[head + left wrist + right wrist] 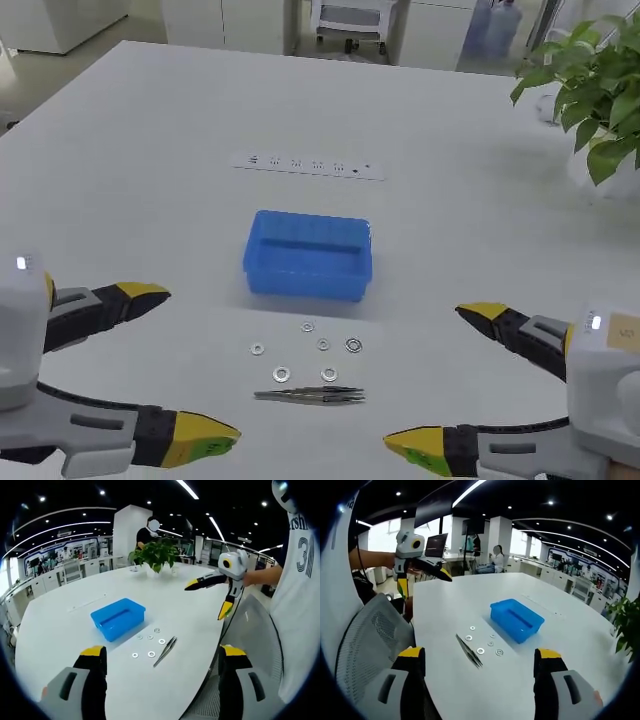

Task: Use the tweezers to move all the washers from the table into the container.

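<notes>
White table (pixel 150 120) bears blue container (pixel 308 255), six washers (pixel 281 374), tweezers (pixel 310 395) and socket strip (pixel 308 166).

I see the table (pixel 150 150) in plain white, a little grey where it is shaded. The container (pixel 308 257) near its middle is bright blue, with fine lines along the inner wall. The washers (pixel 281 374) are shiny silver and the tweezers (pixel 310 395) are grey metal. On the left gripper (pixel 200 364) and the right gripper (pixel 424 376), the jaw tips are yellow with some green, then black, then grey. The bodies are white. The socket strip (pixel 308 166) is white with dark marks. The plant (pixel 600 90) at the far right corner is green. The chair (pixel 367 640) has a grey mesh pattern. The shirt (pixel 300 580) is white with dark digits.
</notes>
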Available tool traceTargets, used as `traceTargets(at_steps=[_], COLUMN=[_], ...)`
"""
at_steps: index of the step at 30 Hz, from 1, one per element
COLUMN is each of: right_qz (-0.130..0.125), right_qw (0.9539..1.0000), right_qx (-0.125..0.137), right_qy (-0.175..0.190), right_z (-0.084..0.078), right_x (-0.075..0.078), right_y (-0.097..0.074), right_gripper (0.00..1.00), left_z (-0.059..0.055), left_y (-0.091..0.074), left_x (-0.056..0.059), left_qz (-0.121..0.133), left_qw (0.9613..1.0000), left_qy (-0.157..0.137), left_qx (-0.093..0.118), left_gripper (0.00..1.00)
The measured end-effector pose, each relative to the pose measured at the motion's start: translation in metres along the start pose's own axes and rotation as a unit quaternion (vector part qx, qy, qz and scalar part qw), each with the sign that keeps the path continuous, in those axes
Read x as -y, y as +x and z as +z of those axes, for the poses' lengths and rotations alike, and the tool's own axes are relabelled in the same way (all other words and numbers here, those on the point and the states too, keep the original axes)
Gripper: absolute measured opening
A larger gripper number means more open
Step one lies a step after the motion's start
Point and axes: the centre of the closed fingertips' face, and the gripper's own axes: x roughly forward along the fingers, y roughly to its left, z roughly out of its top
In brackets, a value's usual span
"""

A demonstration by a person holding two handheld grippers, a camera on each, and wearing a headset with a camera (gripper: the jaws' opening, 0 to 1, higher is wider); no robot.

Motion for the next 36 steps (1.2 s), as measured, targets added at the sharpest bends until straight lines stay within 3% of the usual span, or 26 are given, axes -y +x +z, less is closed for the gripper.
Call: traceTargets(at_steps=[13,22,25,32,34,36], right_qz=[0.013,0.043,0.06,0.12,0.142,0.154], right_qw=[0.9997,0.9977,0.9954,0.9843,0.9778,0.9722], right_qx=[-0.018,-0.05,-0.067,-0.113,-0.137,-0.148], right_qy=[0.0,-0.018,-0.032,-0.063,-0.073,-0.096], right_z=[-0.009,-0.019,-0.025,-0.042,-0.051,-0.054], right_x=[0.003,0.002,-0.002,-0.018,-0.024,-0.027], right_y=[0.012,0.039,0.054,0.091,0.1,0.105], right_gripper=[0.9,0.78,0.71,0.45,0.39,0.33], left_z=[-0.016,-0.03,-0.04,-0.067,-0.081,-0.085], left_y=[0.014,0.037,0.048,0.071,0.078,0.082], left_x=[-0.003,-0.012,-0.016,-0.006,-0.008,-0.008], left_qz=[-0.013,-0.026,-0.027,-0.067,-0.069,-0.074], left_qw=[0.9997,0.9989,0.998,0.9911,0.9864,0.9849], left_qy=[-0.002,-0.014,-0.013,-0.004,-0.008,0.002], left_qx=[-0.021,-0.038,-0.056,-0.114,-0.149,-0.156], left_gripper=[0.96,0.79,0.72,0.53,0.48,0.44])
